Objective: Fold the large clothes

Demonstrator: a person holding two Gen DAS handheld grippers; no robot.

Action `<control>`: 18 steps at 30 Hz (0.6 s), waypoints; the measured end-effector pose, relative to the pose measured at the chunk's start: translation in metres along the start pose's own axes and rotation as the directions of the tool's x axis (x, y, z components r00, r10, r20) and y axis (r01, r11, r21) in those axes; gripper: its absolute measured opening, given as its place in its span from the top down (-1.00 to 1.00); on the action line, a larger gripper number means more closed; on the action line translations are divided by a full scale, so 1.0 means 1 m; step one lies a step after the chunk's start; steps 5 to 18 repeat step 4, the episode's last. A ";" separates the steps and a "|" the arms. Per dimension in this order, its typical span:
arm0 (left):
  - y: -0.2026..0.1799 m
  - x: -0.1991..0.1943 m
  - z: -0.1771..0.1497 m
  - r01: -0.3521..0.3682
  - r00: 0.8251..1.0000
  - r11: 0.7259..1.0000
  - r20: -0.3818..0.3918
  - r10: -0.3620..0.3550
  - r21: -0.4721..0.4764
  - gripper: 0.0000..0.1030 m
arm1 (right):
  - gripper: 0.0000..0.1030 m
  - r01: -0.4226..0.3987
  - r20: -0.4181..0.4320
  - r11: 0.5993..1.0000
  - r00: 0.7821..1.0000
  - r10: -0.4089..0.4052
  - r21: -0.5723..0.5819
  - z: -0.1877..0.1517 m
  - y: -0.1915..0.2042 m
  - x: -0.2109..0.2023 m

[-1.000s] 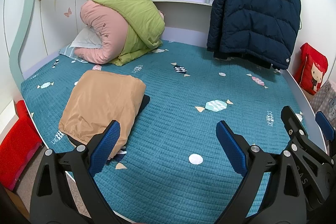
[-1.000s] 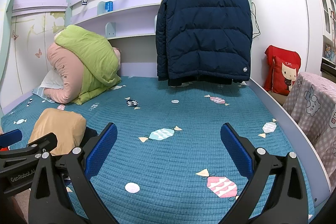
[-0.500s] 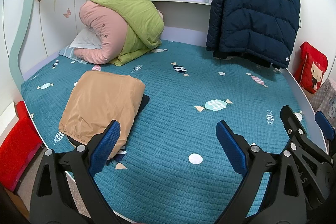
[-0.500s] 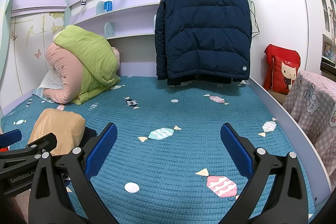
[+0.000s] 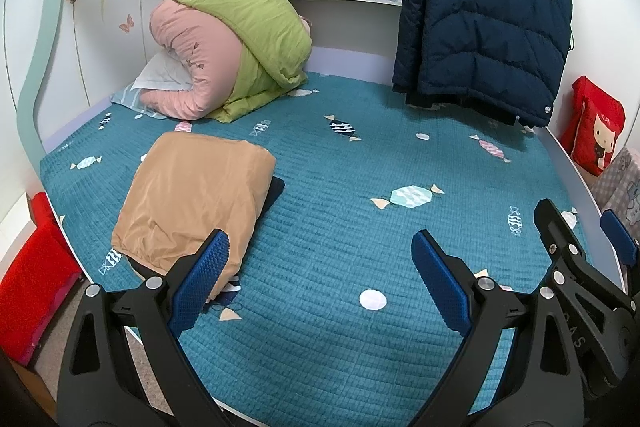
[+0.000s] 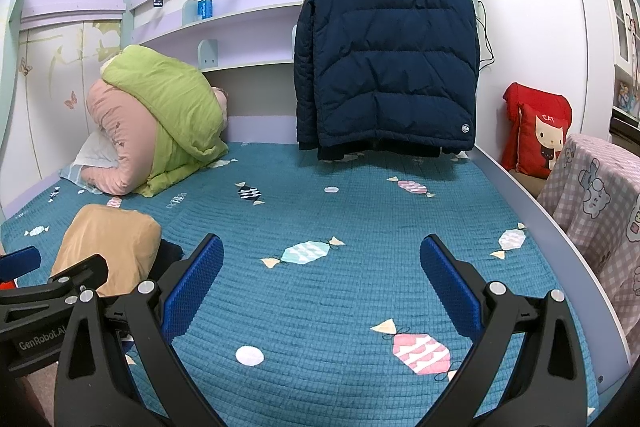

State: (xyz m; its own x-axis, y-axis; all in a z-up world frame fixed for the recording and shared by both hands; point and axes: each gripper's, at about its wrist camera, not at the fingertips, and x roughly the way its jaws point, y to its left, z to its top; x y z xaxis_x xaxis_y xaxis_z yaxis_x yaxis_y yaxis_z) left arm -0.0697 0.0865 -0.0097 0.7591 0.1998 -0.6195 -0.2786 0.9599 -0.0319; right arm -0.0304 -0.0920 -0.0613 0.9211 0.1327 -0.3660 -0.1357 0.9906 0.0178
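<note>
A navy and yellow puffer jacket [image 5: 484,31] hangs on a hanger at the back right of the bed; it also shows in the right wrist view [image 6: 384,55]. A folded tan garment [image 5: 192,203] lies on the teal bedspread [image 5: 340,227] at the front left, on top of something dark; it also shows in the right wrist view [image 6: 108,243]. My left gripper [image 5: 320,275] is open and empty above the bed's front edge. My right gripper [image 6: 320,279] is open and empty beside it, to the right.
A rolled pink and green quilt [image 5: 232,43] lies on a pillow at the back left. A red cat cushion [image 6: 540,135] and a checked cloth [image 6: 600,195] stand right of the bed. A red object [image 5: 28,287] sits left of the bed. Shelves run along the back wall.
</note>
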 end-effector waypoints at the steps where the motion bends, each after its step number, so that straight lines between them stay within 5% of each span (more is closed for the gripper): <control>1: 0.000 0.000 0.000 0.001 1.000 1.000 0.001 -0.001 0.002 -0.80 | -0.85 0.001 0.001 1.000 1.000 -0.001 -0.001 0.000 0.000 0.000; 18: 0.001 0.001 0.000 0.004 1.000 1.000 0.001 -0.004 0.002 -0.80 | -0.85 0.002 0.002 1.000 1.000 -0.002 -0.002 0.000 0.000 0.000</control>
